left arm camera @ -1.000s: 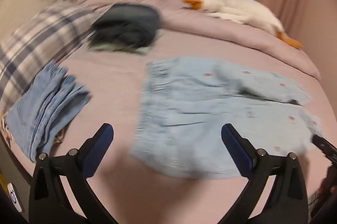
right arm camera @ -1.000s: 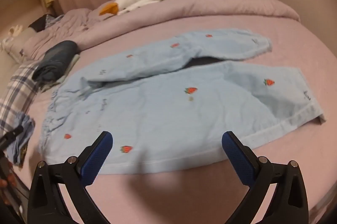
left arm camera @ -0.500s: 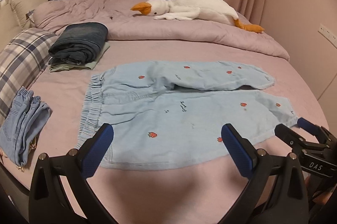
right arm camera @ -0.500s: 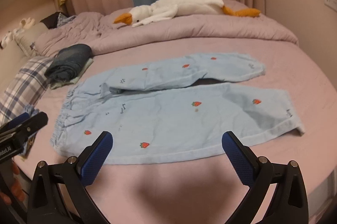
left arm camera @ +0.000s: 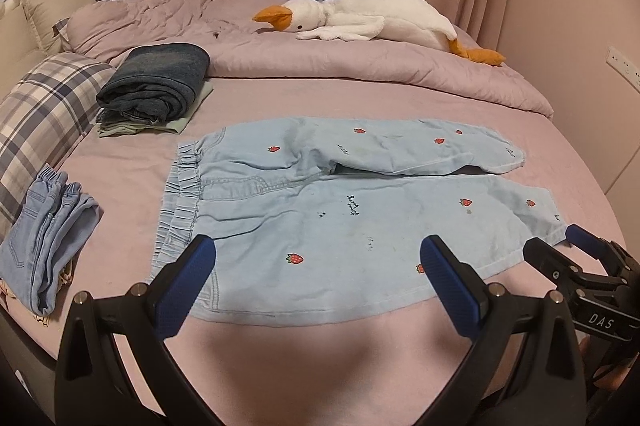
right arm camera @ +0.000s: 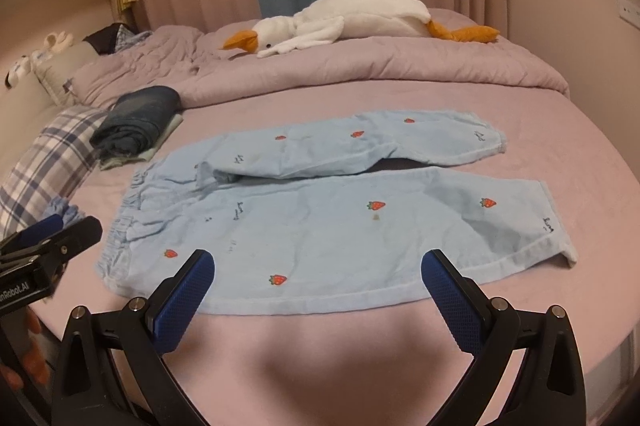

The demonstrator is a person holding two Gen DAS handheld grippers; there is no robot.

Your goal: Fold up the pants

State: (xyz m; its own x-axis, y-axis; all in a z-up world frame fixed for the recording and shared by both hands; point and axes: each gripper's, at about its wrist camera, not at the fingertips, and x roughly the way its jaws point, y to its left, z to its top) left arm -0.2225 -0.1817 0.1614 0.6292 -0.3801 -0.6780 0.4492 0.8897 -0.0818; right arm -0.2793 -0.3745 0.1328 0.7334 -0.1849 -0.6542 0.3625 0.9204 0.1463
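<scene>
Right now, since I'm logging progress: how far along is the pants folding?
Done: a dark denim stack and light blue folded jeans lie aside. In hand: nothing; the left gripper and right gripper are open above the bed. Left: the pale blue strawberry-print pants lie spread flat, unfolded.

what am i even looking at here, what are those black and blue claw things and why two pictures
Those claws are two handheld grippers, one per hand, each carrying a camera that looks along its fingers. One picture is from the left gripper, the other from the right gripper. Both are open and hold nothing. On the pink bed lie light blue strawberry pants, spread flat, for folding. Behind them sit folded dark jeans, a small folded denim pair at left, and a plush goose.
</scene>
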